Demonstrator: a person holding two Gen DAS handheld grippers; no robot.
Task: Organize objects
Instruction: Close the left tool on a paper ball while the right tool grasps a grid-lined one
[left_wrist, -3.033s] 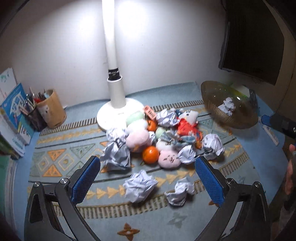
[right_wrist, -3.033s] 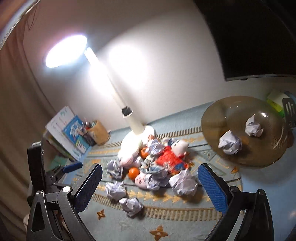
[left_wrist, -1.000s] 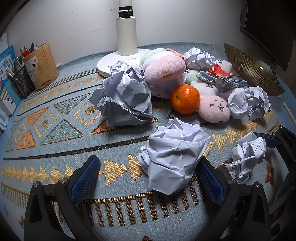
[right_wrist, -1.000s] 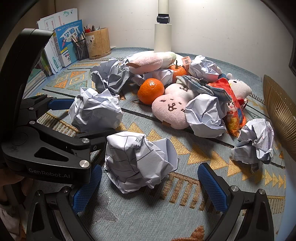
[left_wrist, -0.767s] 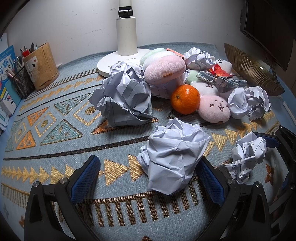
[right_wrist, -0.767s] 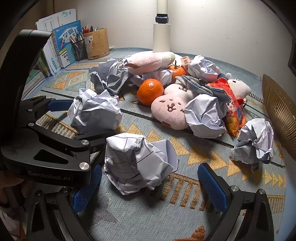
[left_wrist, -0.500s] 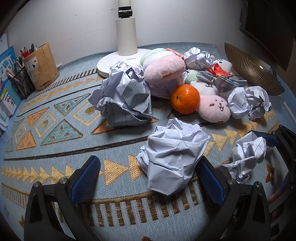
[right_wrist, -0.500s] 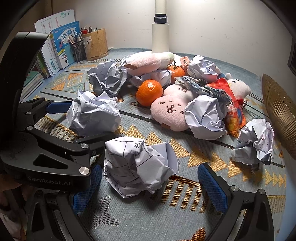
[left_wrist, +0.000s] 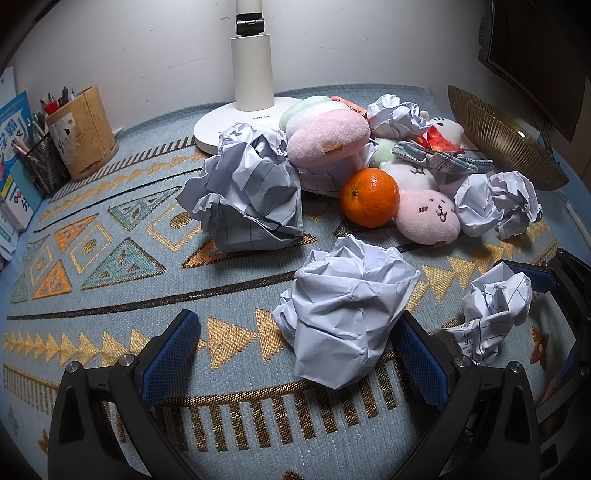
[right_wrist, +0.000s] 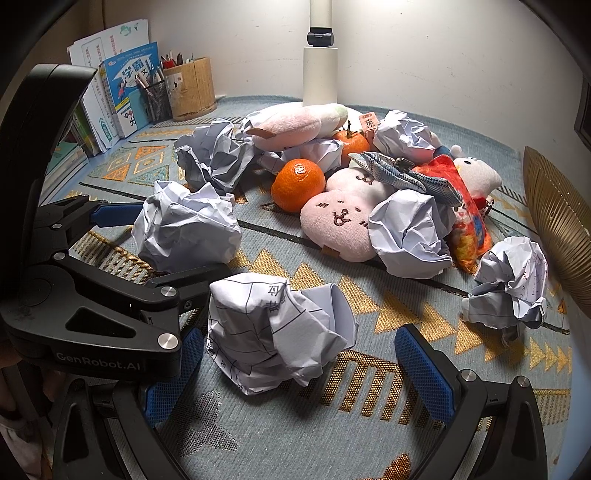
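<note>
Both tongs wide open, nothing held. Left tongs (left_wrist: 295, 345) straddle a plain paper ball (left_wrist: 345, 314) on the rug-covered counter (left_wrist: 110, 295), right pad touching it; right tongs (right_wrist: 299, 363) straddle a printed paper ball (right_wrist: 277, 332) just beside. Risk: the tongs sit nearly touching, so closing or lifting together could clash. Crumpled paper may squash and slip out.

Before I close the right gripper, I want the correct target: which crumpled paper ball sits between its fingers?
The paper ball with printed grid lines and characters, lying on the rug between the open right gripper. The plain ball lies within the left gripper instead.
</note>
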